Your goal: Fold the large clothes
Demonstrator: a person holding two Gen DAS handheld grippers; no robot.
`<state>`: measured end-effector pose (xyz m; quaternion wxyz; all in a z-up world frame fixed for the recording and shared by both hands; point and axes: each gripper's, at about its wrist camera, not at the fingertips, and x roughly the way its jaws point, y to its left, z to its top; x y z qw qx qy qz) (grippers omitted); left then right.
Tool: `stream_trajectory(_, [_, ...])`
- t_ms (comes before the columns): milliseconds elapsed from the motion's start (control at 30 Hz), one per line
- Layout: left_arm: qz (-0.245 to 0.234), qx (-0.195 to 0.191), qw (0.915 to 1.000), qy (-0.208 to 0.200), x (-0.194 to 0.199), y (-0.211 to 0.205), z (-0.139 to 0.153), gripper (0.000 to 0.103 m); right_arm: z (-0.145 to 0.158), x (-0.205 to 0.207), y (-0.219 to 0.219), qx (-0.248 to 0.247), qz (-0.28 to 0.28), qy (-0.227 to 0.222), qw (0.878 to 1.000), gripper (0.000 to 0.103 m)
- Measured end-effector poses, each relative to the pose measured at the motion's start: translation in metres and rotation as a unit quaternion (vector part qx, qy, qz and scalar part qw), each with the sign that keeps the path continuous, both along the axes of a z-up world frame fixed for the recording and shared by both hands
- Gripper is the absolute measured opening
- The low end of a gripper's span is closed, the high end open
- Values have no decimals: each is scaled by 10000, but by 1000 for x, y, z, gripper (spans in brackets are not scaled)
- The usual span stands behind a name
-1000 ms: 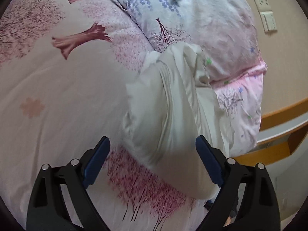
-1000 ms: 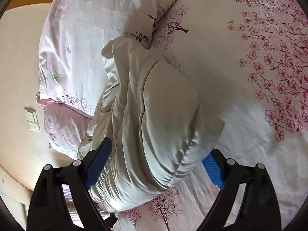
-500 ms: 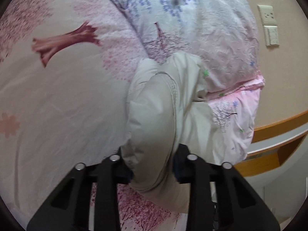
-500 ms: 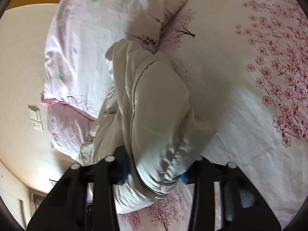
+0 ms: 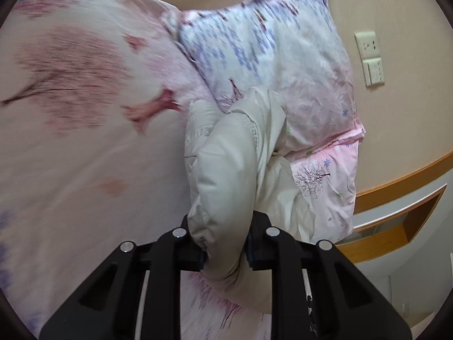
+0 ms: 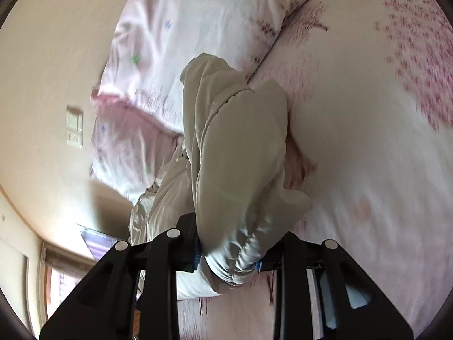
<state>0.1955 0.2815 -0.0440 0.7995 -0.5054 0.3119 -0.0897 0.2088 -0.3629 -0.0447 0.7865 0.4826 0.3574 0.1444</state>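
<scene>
Blossom-print bedding [image 5: 70,170] carries a cream jacket [image 5: 226,175], lengthwise toward pillows [image 5: 271,45], each hand-held gripper [image 5: 225,252] [image 6: 228,257] closing on it.

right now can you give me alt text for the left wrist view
The left claw is closing on a fold of a puffy cream jacket, its pads already pressing the fabric, above a bed cover printed with pink trees. A floral pillow lies behind the jacket against a beige wall with a socket.

Bedspread [image 5: 70,119] print motion-blurred; gripper [image 6: 229,260] pads buried in jacket [image 6: 240,155] folds.
</scene>
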Motion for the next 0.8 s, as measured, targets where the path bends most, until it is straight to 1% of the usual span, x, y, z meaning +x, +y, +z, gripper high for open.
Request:
stream_trajectory(167, [171, 85, 9998, 98, -42, 24, -1, 21, -2, -38, 23, -125, 209, 52, 9997, 27])
stream_trajectory(267, [217, 211, 9994, 138, -58, 33, -3, 23, -2, -56, 35, -382, 275, 55, 9989, 29])
stream_trajectory(333, [174, 308, 9991, 234, -60, 34, -8, 26, -1, -62, 38, -725, 264, 105, 9970, 38])
stream_trajectory(367, [174, 314, 9990, 271, -60, 35, -11, 29, 0, -64, 38, -882, 223, 161, 9957, 44])
stream_trajectory(400, [182, 343, 9988, 305, -60, 35, -14, 32, 2, -67, 36, -1020, 167, 200, 9944, 52])
stream_trajectory(433, [171, 387, 9986, 308, -61, 35, -15, 34, 5, -71, 34, -1186, 67, 226, 9927, 56])
stream_trajectory(467, [180, 454, 9983, 308, -62, 36, -15, 37, 10, -74, 33, -1320, -41, 200, 9910, 62])
stream_trajectory(500, [180, 507, 9981, 306, -63, 35, -15, 42, 16, -81, 30, -1513, -196, 123, 9882, 68])
stream_trajectory(533, [163, 528, 9980, 299, -62, 35, -15, 44, 26, -89, 26, -1819, -438, 12, 9823, 70])
stream_trajectory(600, [145, 549, 9980, 285, -62, 34, -15, 55, 42, -97, 24, -2273, -780, -145, 9706, 72])
stream_trajectory(667, [133, 563, 9980, 259, -63, 34, -16, 59, 62, -99, 32, -2742, -996, -418, 9556, 72])
stream_trajectory(700, [130, 577, 9979, 251, -63, 33, -15, 61, 71, -96, 40, -2925, -934, -560, 9501, 72])
stream_trajectory(767, [135, 572, 9980, 248, -63, 32, -16, 62, 86, -84, 68, -3175, -468, -872, 9431, 70])
stream_trajectory(800, [147, 567, 9980, 251, -63, 31, -16, 62, 91, -77, 83, -3236, -217, -982, 9408, 64])
